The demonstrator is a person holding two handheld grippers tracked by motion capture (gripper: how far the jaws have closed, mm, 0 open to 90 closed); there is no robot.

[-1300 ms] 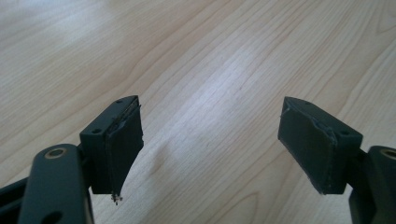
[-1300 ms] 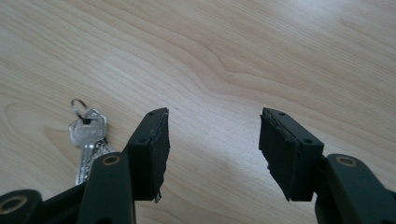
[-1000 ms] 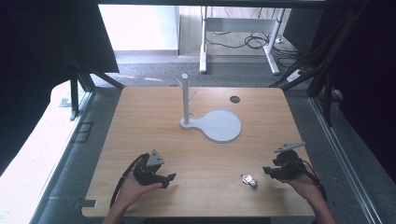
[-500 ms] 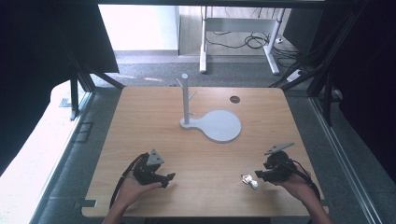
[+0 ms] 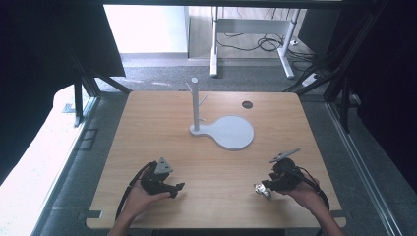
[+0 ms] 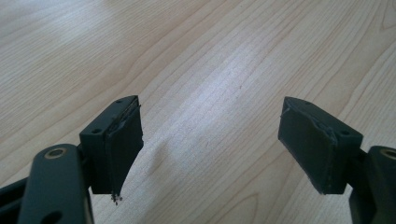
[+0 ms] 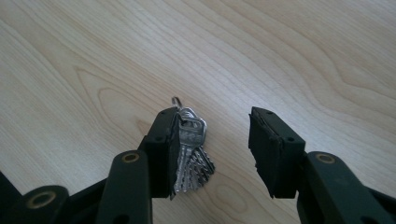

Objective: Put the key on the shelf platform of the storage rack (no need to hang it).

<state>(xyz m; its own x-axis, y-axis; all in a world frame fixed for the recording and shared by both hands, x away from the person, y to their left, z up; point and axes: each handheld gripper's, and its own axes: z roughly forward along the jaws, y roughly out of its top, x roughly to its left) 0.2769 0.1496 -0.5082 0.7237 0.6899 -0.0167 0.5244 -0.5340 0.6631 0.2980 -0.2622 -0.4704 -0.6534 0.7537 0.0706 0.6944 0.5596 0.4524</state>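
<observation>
While both grippers are held low over the near edge: the scene is laid out as follows.
Table [image 5: 162, 123]: pale wood, seen from above, with a small dark round hole [image 5: 247, 104] near its far right part.
Stand [image 5: 195, 105]: a white post with short pegs, set upright on a flat white round base [image 5: 234, 132] near the table's middle.
Keys [image 7: 190, 156]: a small silver bunch on a ring, lying on the wood near the front right — found between the right jaws, touching the inner face of one.
Right gripper [image 7: 212, 149]: jaws spread apart, nothing pinched.
Left gripper [image 6: 210, 144]: jaws spread wide over bare wood — held at the front left, well apart from the keys.
</observation>
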